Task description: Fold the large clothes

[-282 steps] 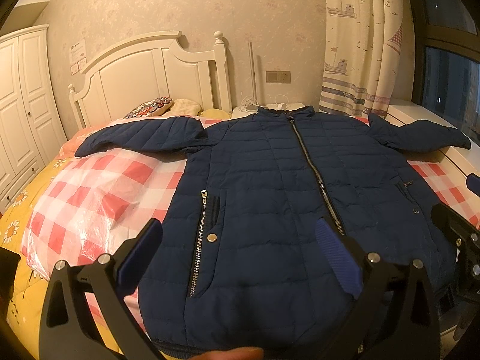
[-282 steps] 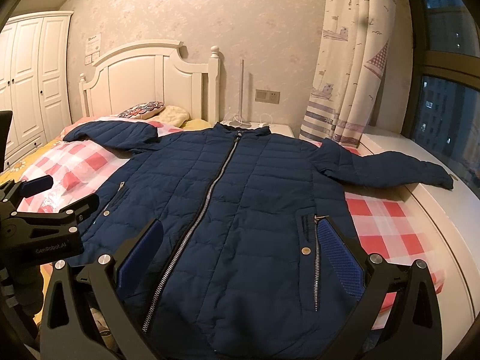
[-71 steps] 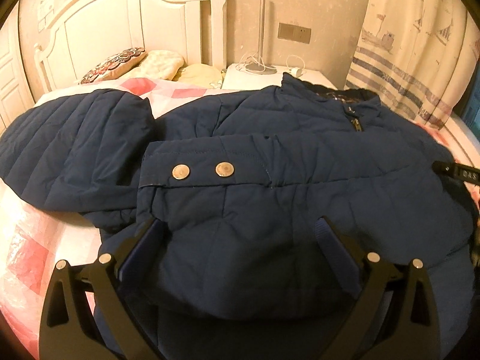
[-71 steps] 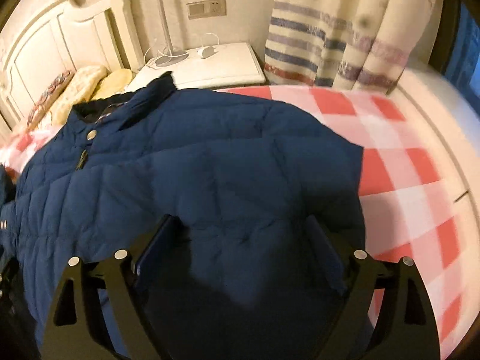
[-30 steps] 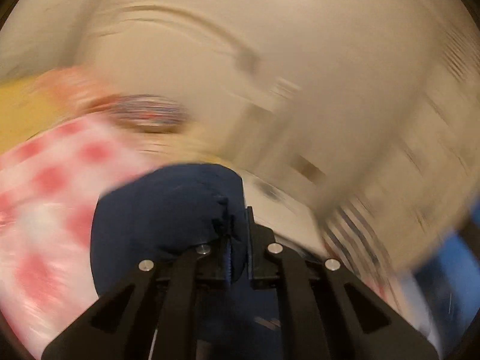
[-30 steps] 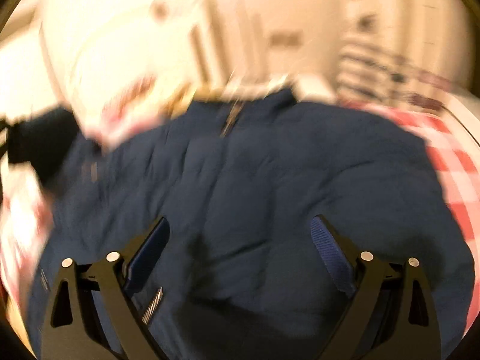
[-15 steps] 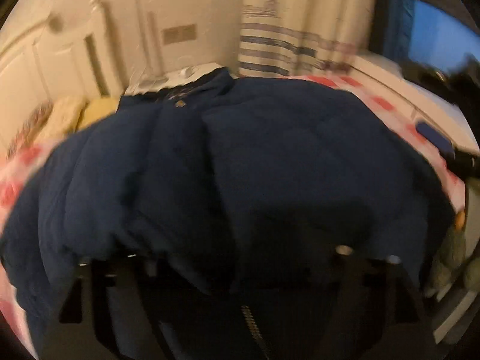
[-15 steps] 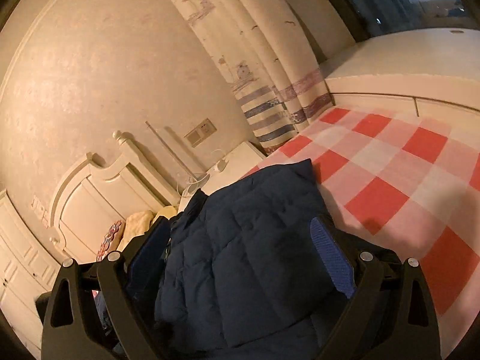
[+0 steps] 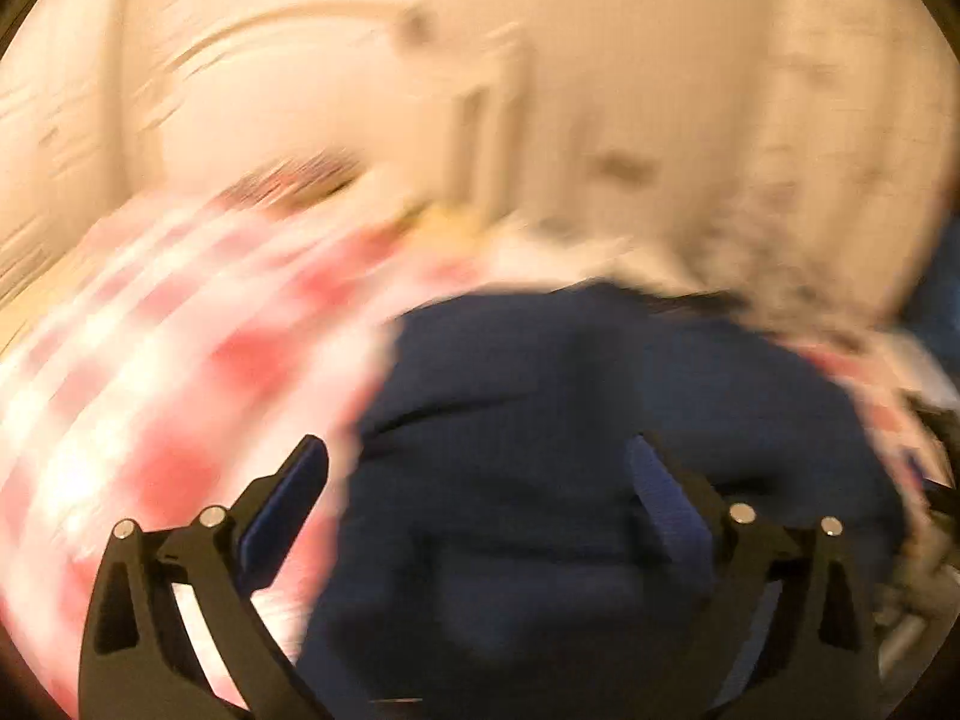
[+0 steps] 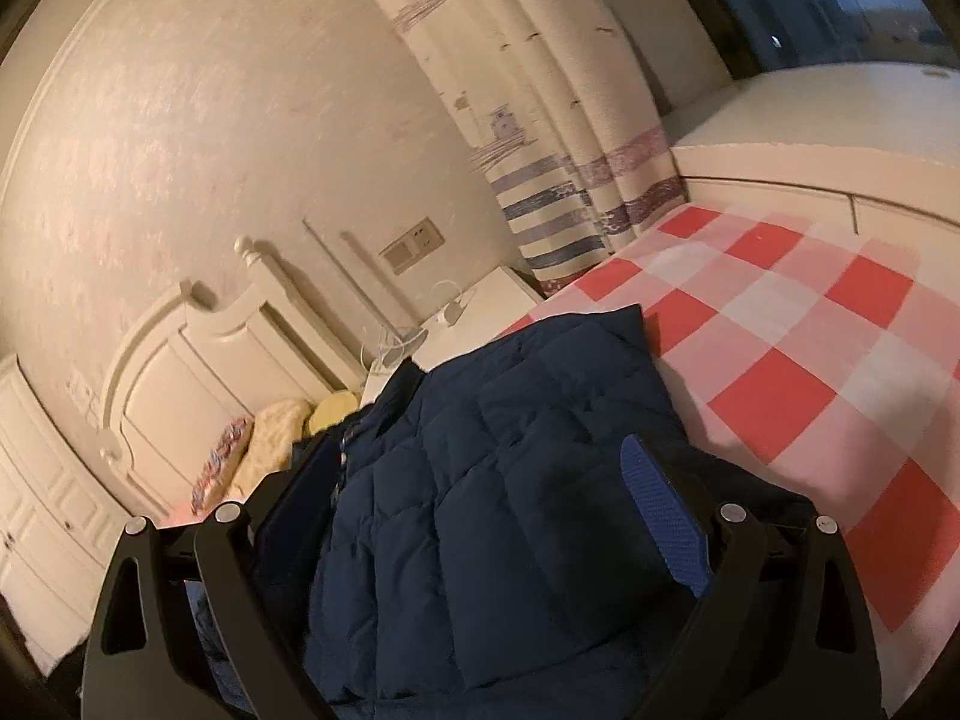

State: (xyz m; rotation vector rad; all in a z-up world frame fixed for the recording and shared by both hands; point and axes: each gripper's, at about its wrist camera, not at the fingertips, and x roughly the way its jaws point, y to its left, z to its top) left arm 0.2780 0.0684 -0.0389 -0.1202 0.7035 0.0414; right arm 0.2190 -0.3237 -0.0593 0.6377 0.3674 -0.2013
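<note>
Both spread, pinching nothing: left claw (image 9: 477, 480) and right claw (image 10: 456, 498) over navy jacket (image 10: 492, 480), folded near the bed (image 10: 810, 324) head edge.

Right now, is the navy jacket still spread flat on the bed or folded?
Folded. The navy jacket lies as a narrow layered bundle on the checked bedspread, no sleeve stretched out. The blurred left view adds nothing.

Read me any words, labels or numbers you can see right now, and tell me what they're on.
None can be read.
The navy jacket shows no legible label.
The curtain carries only pictures and stripes, no words.
The left wrist view is too blurred to read anything.
</note>
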